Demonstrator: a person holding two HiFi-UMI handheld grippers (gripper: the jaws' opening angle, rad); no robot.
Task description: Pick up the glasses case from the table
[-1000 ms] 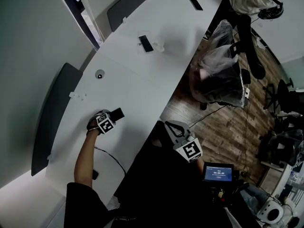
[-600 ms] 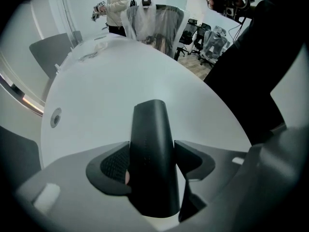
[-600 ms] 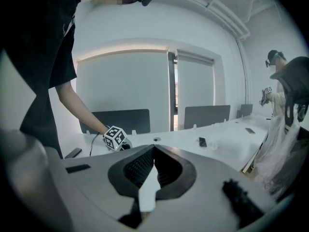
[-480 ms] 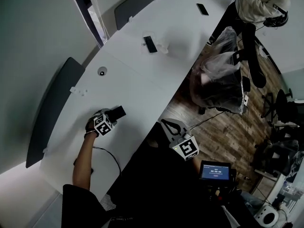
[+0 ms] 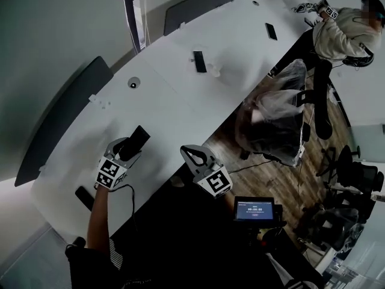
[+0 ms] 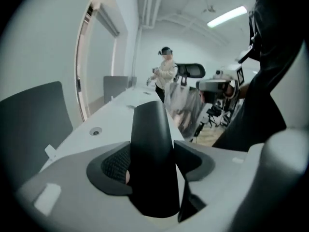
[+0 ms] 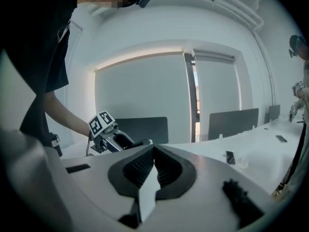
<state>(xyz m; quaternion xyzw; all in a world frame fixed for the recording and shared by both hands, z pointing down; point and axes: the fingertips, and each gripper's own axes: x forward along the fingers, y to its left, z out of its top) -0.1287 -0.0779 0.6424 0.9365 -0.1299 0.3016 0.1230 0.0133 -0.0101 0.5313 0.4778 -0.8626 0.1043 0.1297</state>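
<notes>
The glasses case (image 5: pixel 138 141) is a black oblong case held clear of the white table (image 5: pixel 174 101), with my left gripper (image 5: pixel 128 150) shut on it. In the left gripper view the case (image 6: pixel 150 139) stands up between the two pads (image 6: pixel 115 164) and hides the gap between them. My right gripper (image 5: pixel 194 155) hovers over the table's near edge, to the right of the case, shut with nothing in it. In the right gripper view its jaws (image 7: pixel 153 164) meet, and the left gripper (image 7: pixel 110 132) with the case (image 7: pixel 126 140) shows beyond them.
A dark phone (image 5: pixel 199 61) lies mid-table, another (image 5: pixel 271 31) lies farther along, and a round socket (image 5: pixel 133 83) sits near the far edge. A small black object (image 5: pixel 84 197) lies at the near left. Grey chairs (image 5: pixel 60 125) line the far side. A plastic-covered chair (image 5: pixel 271 113) and a person (image 5: pixel 343 29) are on the right.
My left gripper has risen off the table with the case and rolled. My right gripper has shifted left toward the table's edge.
</notes>
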